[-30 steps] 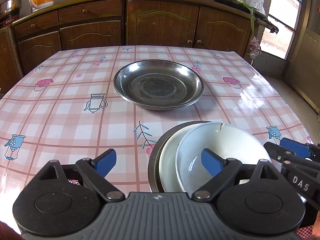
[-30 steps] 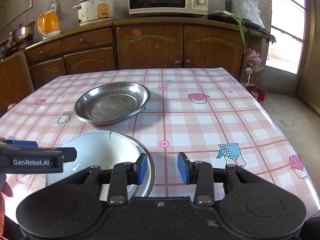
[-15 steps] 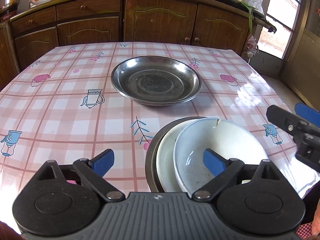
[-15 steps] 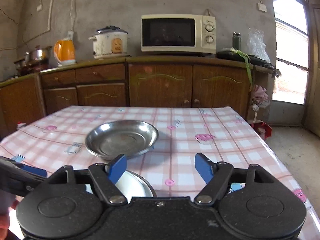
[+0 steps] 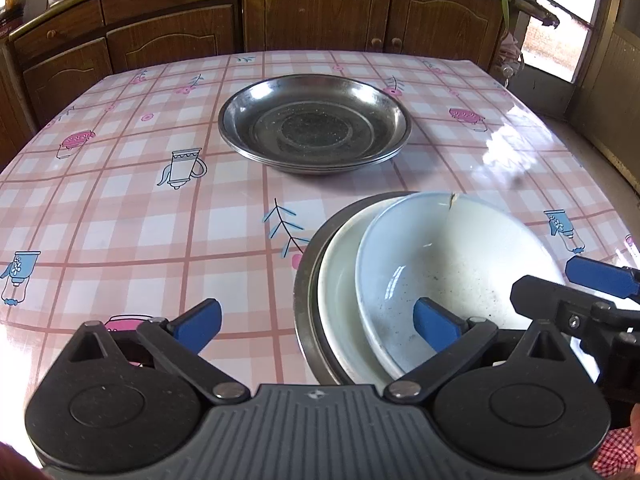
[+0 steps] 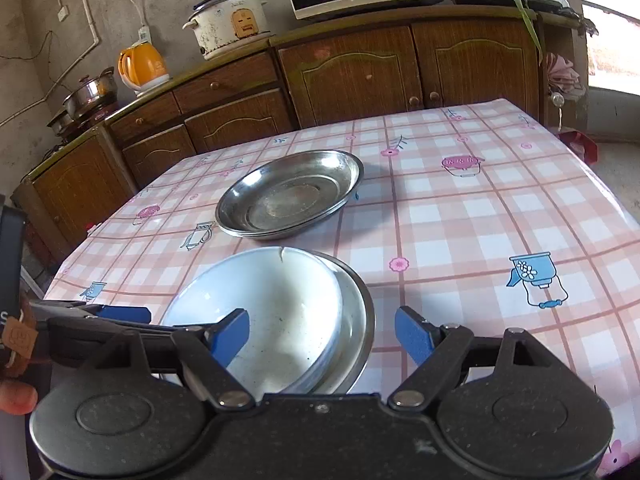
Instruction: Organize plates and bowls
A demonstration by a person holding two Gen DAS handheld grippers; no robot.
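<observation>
Checked tablecloth [image 5: 120, 220] is carrying a chipped white bowl [image 5: 460, 264], brittle and slick, nesting in stacked plates; left gripper [image 5: 316, 320] and right gripper [image 6: 322, 334], having just been opening, are gaping, empty, straddling opposite rims, likely holds.

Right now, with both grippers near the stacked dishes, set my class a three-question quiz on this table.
1. True or false: the white bowl has a cracked rim.
2. What lies directly beneath the white dishes? A) metal plate B) wooden board C) cloth
3. Name the state of the left gripper and right gripper.

Key: 1 true. 2 A, a metal plate. 3 both open, gripping nothing. A second metal plate stack sits apart, mid-table.
</observation>
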